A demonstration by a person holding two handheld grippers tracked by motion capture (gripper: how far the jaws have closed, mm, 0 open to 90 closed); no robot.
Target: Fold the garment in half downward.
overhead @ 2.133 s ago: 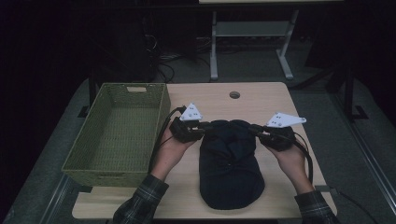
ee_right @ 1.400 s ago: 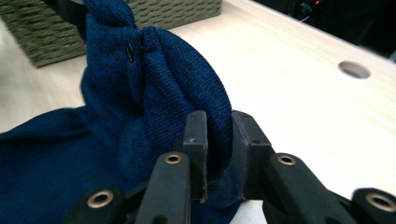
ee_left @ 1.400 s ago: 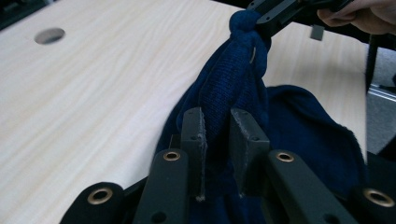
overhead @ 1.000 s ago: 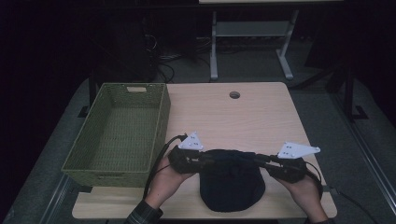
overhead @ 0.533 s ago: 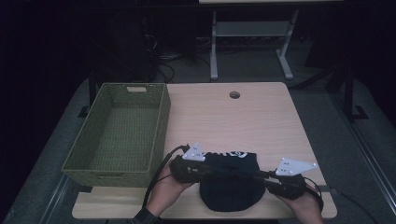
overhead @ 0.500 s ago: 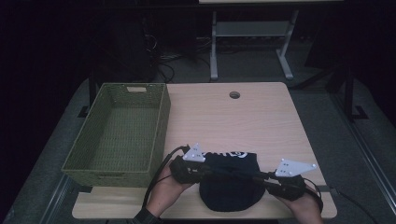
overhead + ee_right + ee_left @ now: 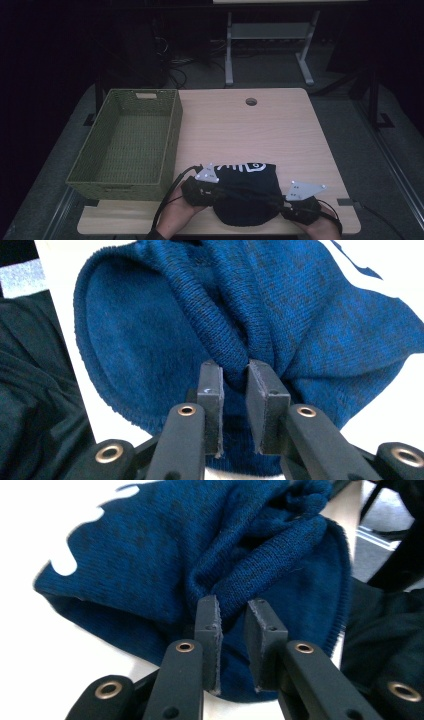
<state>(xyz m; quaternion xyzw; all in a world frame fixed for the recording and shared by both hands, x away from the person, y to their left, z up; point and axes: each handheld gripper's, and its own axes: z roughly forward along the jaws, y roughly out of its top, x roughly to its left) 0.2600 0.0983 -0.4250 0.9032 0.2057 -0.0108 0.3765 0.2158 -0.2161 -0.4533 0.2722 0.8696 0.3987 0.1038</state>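
Left tongs [image 7: 231, 625] and right tongs [image 7: 234, 382] pinch folded sweater [image 7: 245, 192]; long axis crosswise

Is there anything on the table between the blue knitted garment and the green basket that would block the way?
Nothing visible does. The blue knitted garment, pinched by the left gripper and the right gripper, lies beside the green basket. Bare table lies between them; the basket wall is the one thing to lift over.
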